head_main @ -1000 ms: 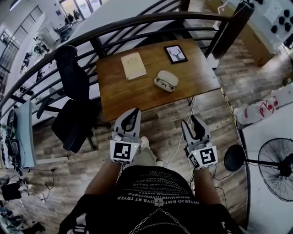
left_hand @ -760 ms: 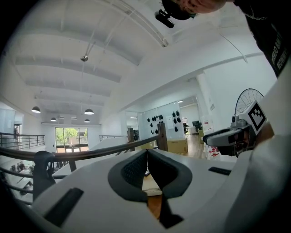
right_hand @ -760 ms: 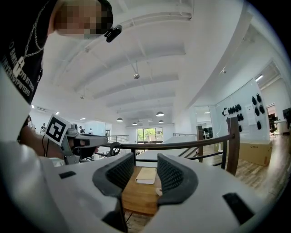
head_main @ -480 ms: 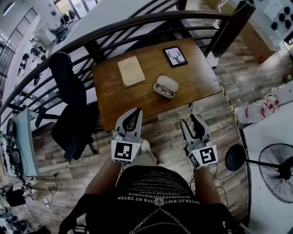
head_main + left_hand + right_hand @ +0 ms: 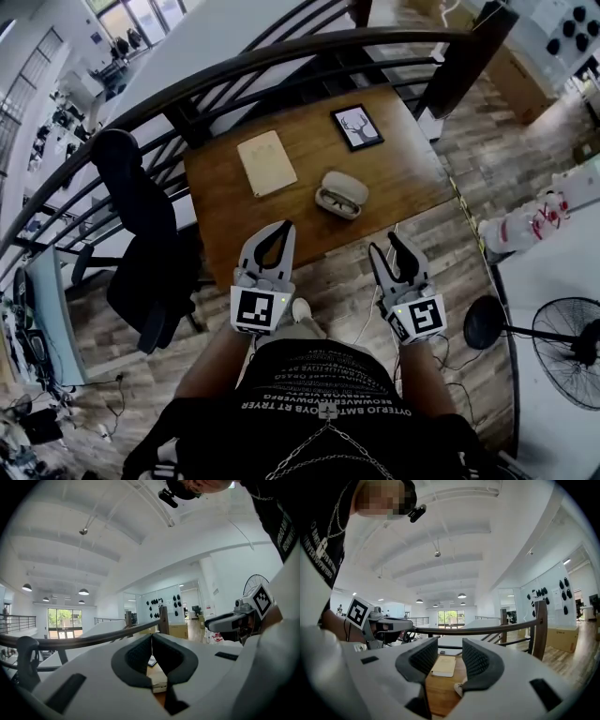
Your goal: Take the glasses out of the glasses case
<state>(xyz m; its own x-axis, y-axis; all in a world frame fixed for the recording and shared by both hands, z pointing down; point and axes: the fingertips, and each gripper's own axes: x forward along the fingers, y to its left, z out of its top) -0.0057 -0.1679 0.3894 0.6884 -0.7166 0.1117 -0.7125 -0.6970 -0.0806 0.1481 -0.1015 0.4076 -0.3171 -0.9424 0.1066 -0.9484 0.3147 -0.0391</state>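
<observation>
The 2 grippers hover short of the table (image 5: 230,192), left gripper (image 5: 277,228) jaws together, right gripper (image 5: 389,248) jaws apart, glasses (image 5: 335,200) lying in the open glasses case (image 5: 350,183).

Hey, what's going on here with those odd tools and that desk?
A person stands in front of a wooden table, with a tool in each hand. The left hand-held gripper has its jaws together; the right hand-held gripper has its jaws a little apart. Both are empty and held short of the table. On it lies an open glasses case with the glasses inside, untouched, near a beige notebook and a framed picture. Taking the glasses out has not yet begun.
</observation>
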